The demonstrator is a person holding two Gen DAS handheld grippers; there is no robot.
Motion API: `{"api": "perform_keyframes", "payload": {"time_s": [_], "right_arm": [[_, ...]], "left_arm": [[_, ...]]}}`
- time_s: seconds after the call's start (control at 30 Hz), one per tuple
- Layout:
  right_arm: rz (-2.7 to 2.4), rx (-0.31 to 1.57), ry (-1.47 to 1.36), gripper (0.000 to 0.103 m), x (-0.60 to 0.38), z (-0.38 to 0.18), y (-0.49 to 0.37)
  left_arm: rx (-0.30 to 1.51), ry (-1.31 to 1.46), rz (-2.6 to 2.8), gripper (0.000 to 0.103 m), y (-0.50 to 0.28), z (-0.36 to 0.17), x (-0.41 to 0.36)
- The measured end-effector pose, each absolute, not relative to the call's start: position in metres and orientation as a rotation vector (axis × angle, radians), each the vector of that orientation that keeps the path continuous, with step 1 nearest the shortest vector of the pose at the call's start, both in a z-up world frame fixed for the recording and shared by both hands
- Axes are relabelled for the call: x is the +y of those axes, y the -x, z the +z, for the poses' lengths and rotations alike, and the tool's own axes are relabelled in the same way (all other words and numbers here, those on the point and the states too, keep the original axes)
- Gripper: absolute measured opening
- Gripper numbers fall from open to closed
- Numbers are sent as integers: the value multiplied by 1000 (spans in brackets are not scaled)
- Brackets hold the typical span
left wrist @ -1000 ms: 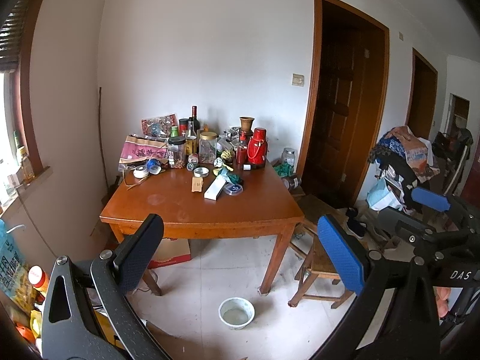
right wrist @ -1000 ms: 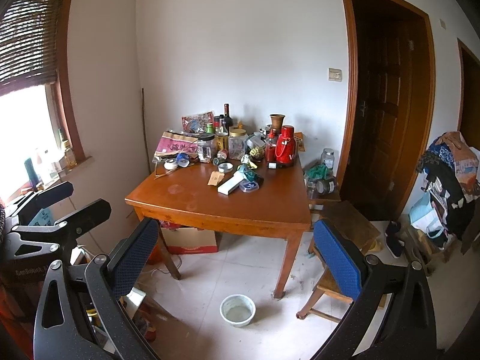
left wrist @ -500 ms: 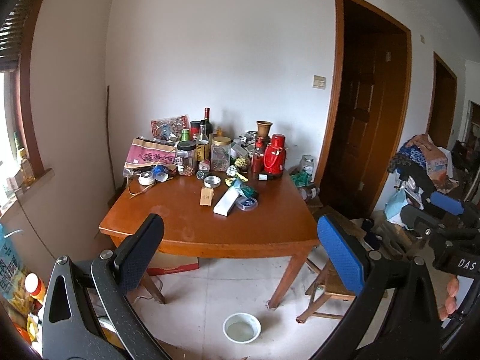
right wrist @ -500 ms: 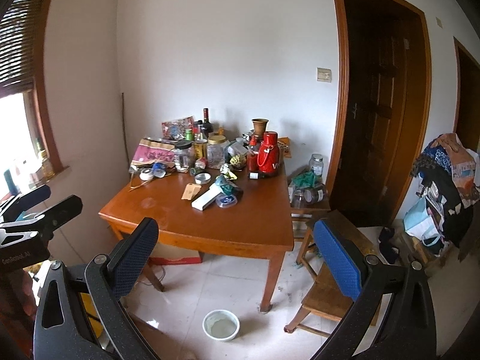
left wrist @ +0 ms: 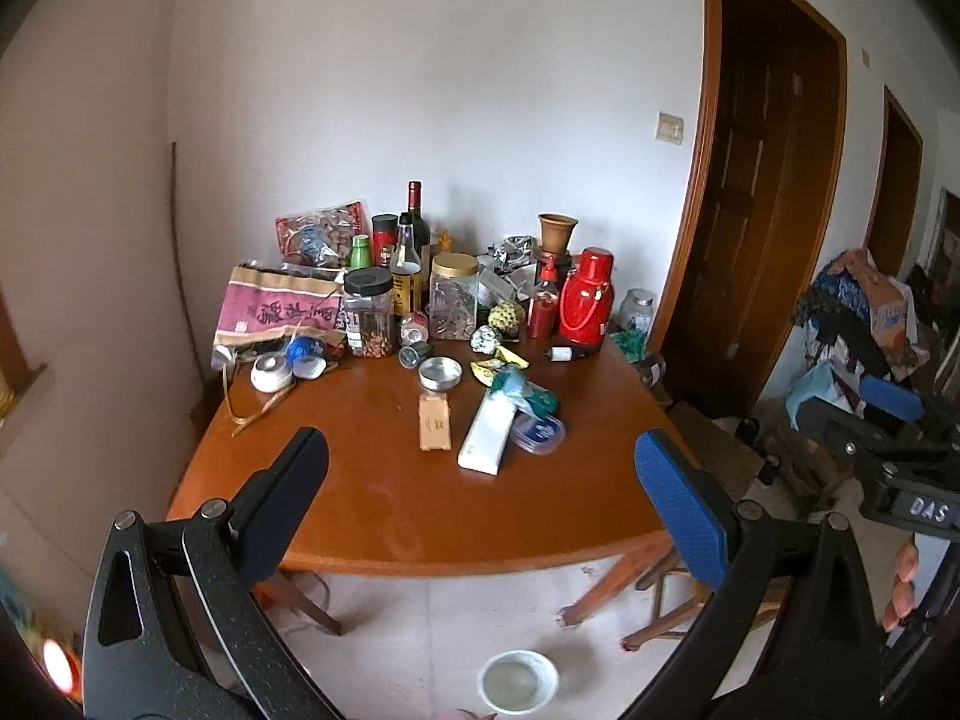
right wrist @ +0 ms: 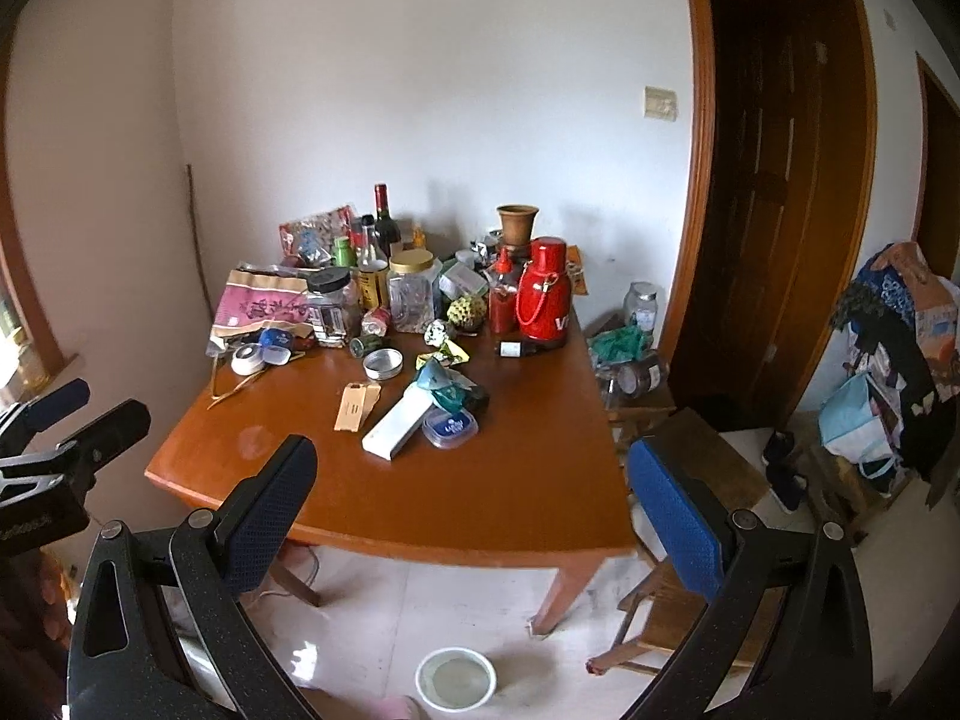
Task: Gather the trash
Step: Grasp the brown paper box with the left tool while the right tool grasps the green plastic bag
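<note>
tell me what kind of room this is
Most likely a lived-in room of a home, perhaps a dining area. A wooden table against the wall is crowded with jars, bottles and a red thermos, there are dark wooden doors, and clothes and bags are piled at the side.

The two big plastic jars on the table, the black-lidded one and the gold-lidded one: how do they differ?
The black-lidded jar has a flat black cap; the gold-lidded jar has a shiny gold one. The black-lidded jar carries a printed label, while the gold-lidded jar looks bare. The black-lidded jar stands nearer the pink bag, the gold-lidded jar nearer the red thermos. Both are clear, upright, closed, and hold brownish contents low down.
</note>
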State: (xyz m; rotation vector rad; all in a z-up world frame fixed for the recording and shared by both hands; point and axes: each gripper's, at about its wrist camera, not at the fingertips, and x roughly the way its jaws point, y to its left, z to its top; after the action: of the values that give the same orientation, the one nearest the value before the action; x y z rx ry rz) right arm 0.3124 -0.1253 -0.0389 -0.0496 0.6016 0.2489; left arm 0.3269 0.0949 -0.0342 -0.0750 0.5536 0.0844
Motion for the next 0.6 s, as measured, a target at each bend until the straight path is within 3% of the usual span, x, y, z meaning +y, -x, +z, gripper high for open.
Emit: {"api": "perform_keyframes", "payload": {"time_s": [0.33,0.6], "right_arm": [[212,727,26,103,-70,-65,-393],[241,861,25,103,-44,-102,-453]], "left_arm": [[649,48,31,93,-414,-66,147],[749,88,58,93,-477,-109,172]]}}
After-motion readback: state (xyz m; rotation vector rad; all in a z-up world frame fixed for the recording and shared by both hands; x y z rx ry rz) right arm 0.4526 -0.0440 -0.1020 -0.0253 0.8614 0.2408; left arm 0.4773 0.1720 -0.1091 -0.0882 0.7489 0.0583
